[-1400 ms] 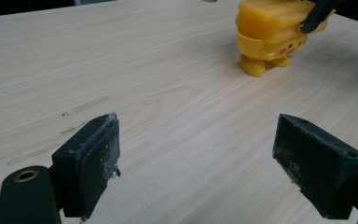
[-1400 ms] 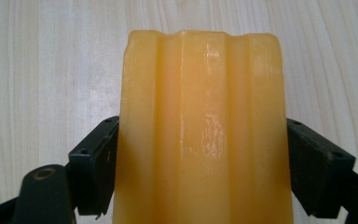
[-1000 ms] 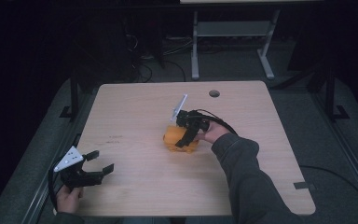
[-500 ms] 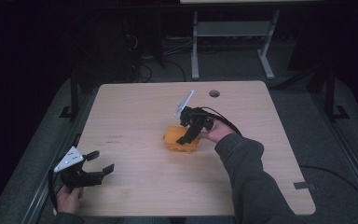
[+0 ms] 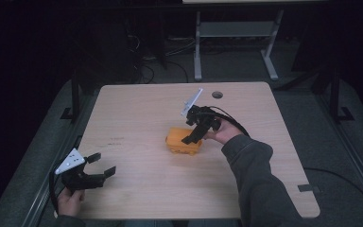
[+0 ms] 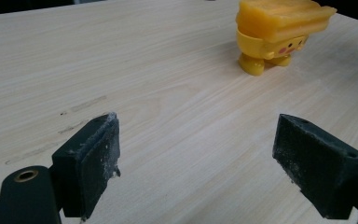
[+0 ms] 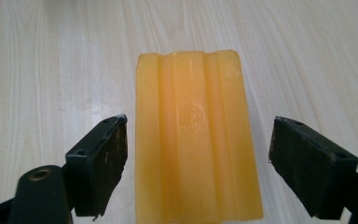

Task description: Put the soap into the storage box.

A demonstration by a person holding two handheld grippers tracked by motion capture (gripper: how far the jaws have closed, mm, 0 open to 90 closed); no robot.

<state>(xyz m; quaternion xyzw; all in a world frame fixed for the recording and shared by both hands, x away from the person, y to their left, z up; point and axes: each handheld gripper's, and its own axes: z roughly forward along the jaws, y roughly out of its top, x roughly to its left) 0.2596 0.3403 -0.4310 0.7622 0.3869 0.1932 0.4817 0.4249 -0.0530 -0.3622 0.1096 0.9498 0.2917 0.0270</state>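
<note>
A yellow toy (image 5: 183,140) with a ridged flat top stands on short feet near the middle of the wooden table (image 5: 137,109). My right gripper (image 5: 192,139) hangs just above it, open, its jaws spread wide to either side of the toy's top (image 7: 196,140) without touching it. My left gripper (image 5: 101,164) rests low at the table's front left corner, open with nothing between its jaws. From there the toy (image 6: 279,32) stands far off, showing a small face with pink cheeks.
A round cable hole (image 5: 217,94) sits near the table's far edge. A white desk frame (image 5: 236,38) stands on the dark floor beyond the table. Faint dark scuffs (image 6: 81,106) mark the wood ahead of my left gripper.
My right gripper has drawn back slightly toward the near right above the toy. The left gripper has not moved.
</note>
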